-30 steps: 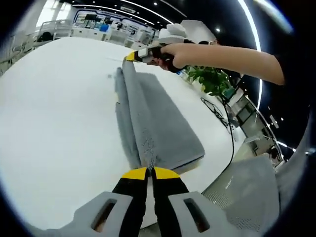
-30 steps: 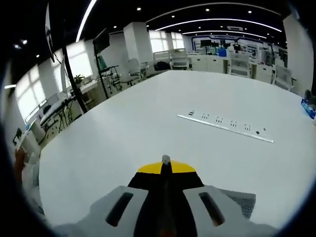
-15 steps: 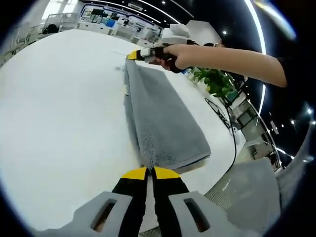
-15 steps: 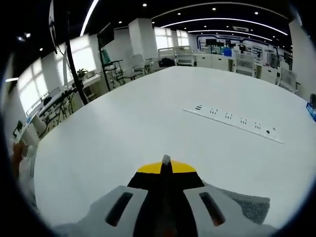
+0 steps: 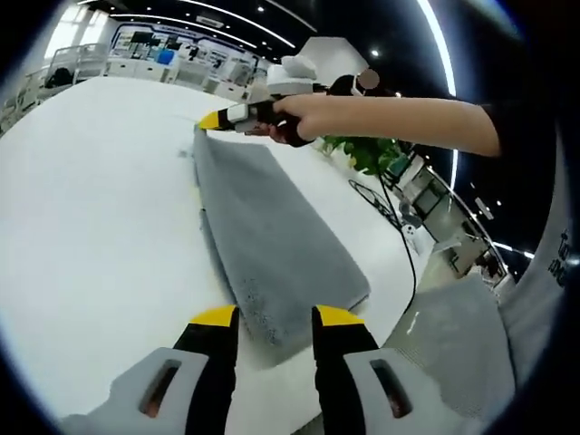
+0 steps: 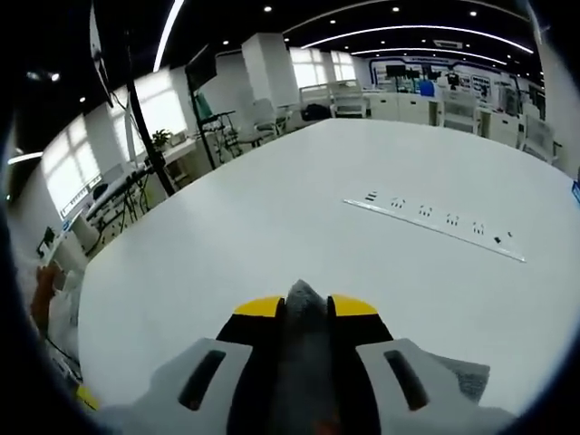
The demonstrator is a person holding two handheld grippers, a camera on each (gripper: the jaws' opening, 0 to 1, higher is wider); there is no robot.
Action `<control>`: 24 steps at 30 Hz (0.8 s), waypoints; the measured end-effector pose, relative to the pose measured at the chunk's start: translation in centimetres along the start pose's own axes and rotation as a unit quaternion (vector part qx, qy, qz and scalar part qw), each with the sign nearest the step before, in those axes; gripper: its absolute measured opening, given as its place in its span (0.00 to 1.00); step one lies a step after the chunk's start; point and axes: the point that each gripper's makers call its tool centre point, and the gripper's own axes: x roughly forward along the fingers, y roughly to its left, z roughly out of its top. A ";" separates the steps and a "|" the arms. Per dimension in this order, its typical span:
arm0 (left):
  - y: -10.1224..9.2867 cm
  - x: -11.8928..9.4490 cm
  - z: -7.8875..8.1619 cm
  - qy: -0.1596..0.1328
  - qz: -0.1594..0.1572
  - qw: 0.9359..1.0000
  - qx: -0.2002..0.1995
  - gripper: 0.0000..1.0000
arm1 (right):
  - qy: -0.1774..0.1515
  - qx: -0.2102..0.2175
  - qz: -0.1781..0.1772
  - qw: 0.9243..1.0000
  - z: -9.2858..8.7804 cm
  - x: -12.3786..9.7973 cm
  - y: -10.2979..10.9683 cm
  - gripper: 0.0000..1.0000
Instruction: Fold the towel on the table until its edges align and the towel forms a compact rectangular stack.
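Towel (image 5: 272, 245) folded flat on table (image 5: 91, 236); L gripper (image 5: 269, 316) fingers apart; R gripper (image 6: 305, 304) fingers pinching towel corner.

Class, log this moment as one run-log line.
left gripper: open, released | right gripper: shut on grey terry towel | towel: folded long strip on white table | fold: unfinished

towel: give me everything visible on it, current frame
The towel is grey terry cloth, folded into a long narrow strip lying flat on the white table. Its near end sits between the open jaws of the left gripper, apparently released. The far corner is at the tip of the right gripper; in the right gripper view a grey fold sits between that gripper's slightly parted jaws. Layered edges show along one long side.
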 end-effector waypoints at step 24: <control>6.1 4.8 7.3 0.006 0.026 0.998 0.056 0.28 | 0.037 -0.020 -0.040 0.998 -6.8 -9.9 -3.2 0.26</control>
